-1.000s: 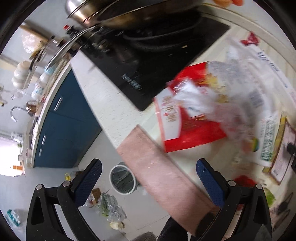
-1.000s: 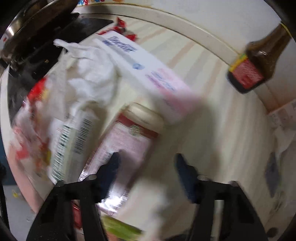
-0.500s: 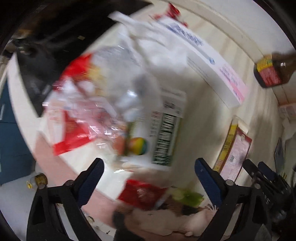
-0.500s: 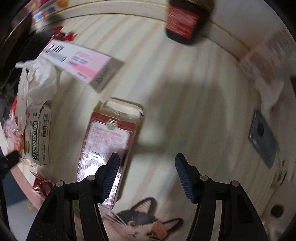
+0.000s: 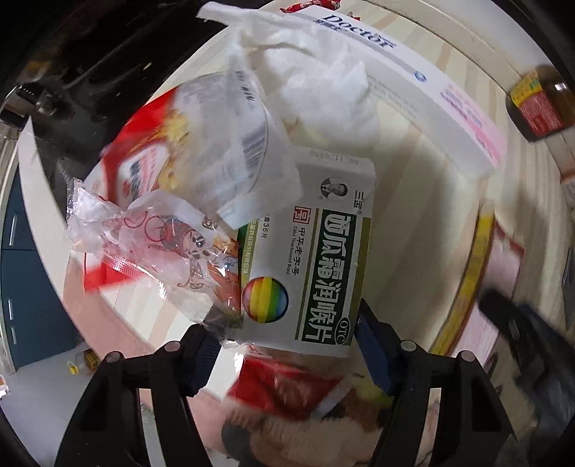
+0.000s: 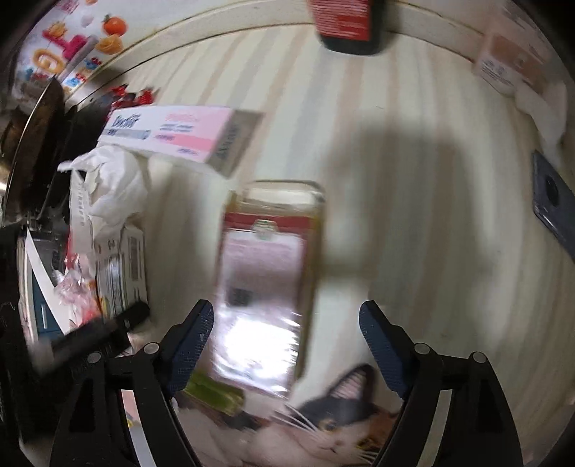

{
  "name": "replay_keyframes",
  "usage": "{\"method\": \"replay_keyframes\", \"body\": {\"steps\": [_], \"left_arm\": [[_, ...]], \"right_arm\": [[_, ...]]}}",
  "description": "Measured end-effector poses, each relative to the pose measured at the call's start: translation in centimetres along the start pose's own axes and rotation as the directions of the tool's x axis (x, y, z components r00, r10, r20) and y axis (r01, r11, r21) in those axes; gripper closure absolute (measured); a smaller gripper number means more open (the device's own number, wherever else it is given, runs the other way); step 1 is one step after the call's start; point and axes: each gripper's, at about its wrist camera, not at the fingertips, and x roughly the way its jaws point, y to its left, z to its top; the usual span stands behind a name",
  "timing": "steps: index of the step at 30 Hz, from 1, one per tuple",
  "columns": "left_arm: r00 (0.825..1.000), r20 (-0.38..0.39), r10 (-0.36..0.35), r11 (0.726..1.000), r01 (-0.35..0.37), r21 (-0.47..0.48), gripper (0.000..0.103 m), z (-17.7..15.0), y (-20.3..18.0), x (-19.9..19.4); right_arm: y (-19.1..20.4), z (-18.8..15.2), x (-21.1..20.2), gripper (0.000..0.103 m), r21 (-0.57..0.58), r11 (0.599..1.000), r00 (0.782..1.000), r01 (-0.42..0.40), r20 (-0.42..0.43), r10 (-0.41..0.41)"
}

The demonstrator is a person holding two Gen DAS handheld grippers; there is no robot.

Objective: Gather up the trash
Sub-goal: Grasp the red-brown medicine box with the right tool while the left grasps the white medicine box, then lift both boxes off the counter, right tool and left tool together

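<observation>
My left gripper points down at a trash pile, its jaws closing around the near end of a white-and-green medicine box. The right pad is at the box's edge; the left pad meets a clear plastic wrapper. A red snack bag and a crumpled white tissue lie behind. My right gripper hangs over a blurred flat pink-and-red box. Its jaws are opening and both pads stand clear of the box's sides.
A long white "Doctor" box lies behind the pile. A dark bottle with a red label stands by the back wall. The black stove is at the left, a cat-print mat is nearest, and a dark flat device lies at the right.
My left gripper swung from the counter edge over the trash pile, dropped close, and narrowed around the medicine box. My right gripper rolled, shifted over the pink box, and its jaws widened.
</observation>
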Motion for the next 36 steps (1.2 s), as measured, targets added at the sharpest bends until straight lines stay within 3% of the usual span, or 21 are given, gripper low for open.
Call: {"method": "replay_keyframes", "body": {"steps": [4, 6, 11, 13, 18, 22, 26, 27, 28, 30, 33, 36], "left_arm": [[0.999, -0.032, -0.023, 1.000, 0.022, -0.015, 0.035, -2.0, -0.2, 0.4], [0.996, -0.050, -0.077, 0.997, 0.075, -0.033, 0.035, -2.3, 0.1, 0.5], [0.964, -0.010, -0.265, 0.953, 0.261, -0.157, 0.033, -2.9, 2.7, -2.2], [0.958, 0.029, -0.284, 0.943, 0.285, -0.171, 0.020, -2.9, 3.5, -3.8], [0.970, 0.062, -0.236, 0.962, 0.242, -0.125, 0.019, -2.4, 3.9, -5.4], [0.982, 0.048, -0.183, 0.978, 0.187, -0.090, 0.019, -2.3, 2.4, -2.4], [0.994, -0.013, -0.110, 0.991, 0.109, -0.079, 0.019, -1.4, 0.8, 0.9], [0.994, -0.025, -0.104, 0.992, 0.102, -0.080, 0.020, -1.2, 0.6, 1.5], [0.995, -0.032, -0.093, 0.993, 0.090, -0.081, 0.030, -1.1, 0.4, 1.9], [0.995, -0.027, -0.092, 0.992, 0.090, -0.085, 0.038, -1.1, 0.1, 2.0], [0.994, 0.024, -0.110, 0.991, 0.111, -0.077, 0.039, -2.0, -0.1, 0.1], [0.982, 0.071, -0.176, 0.981, 0.181, -0.070, 0.039, -2.6, 0.0, -2.8]], "right_arm": [[2.0, -0.6, 1.6, 0.021, -0.117, 0.984, 0.991, 0.135, 0.026, -0.133], [1.8, -1.2, 2.0, 0.041, -0.136, 0.977, 0.986, 0.166, 0.021, -0.165], [-1.7, -2.3, 0.9, 0.041, -0.151, 0.968, 0.980, 0.199, 0.005, -0.201], [-3.6, -2.3, 0.3, 0.041, -0.131, 0.971, 0.979, 0.199, -0.009, -0.202], [-6.5, -2.2, -0.9, 0.039, -0.078, 0.983, 0.985, 0.165, -0.043, -0.168], [-6.8, -1.6, -1.2, 0.037, -0.057, 0.988, 0.988, 0.146, -0.036, -0.148], [-6.4, -1.0, -1.2, 0.037, -0.071, 0.985, 0.987, 0.154, -0.026, -0.156], [-5.7, -0.7, -0.7, 0.037, -0.078, 0.984, 0.987, 0.160, -0.022, -0.162], [-5.6, -1.1, -1.0, 0.037, -0.087, 0.982, 0.985, 0.167, -0.019, -0.169], [-5.5, -1.5, -1.4, 0.040, -0.093, 0.980, 0.985, 0.173, -0.011, -0.175], [-5.1, -2.1, -1.8, 0.041, -0.086, 0.984, 0.988, 0.157, 0.006, -0.157], [-4.9, -2.2, -3.2, 0.041, -0.072, 0.989, 0.991, 0.129, 0.024, -0.128]]}}
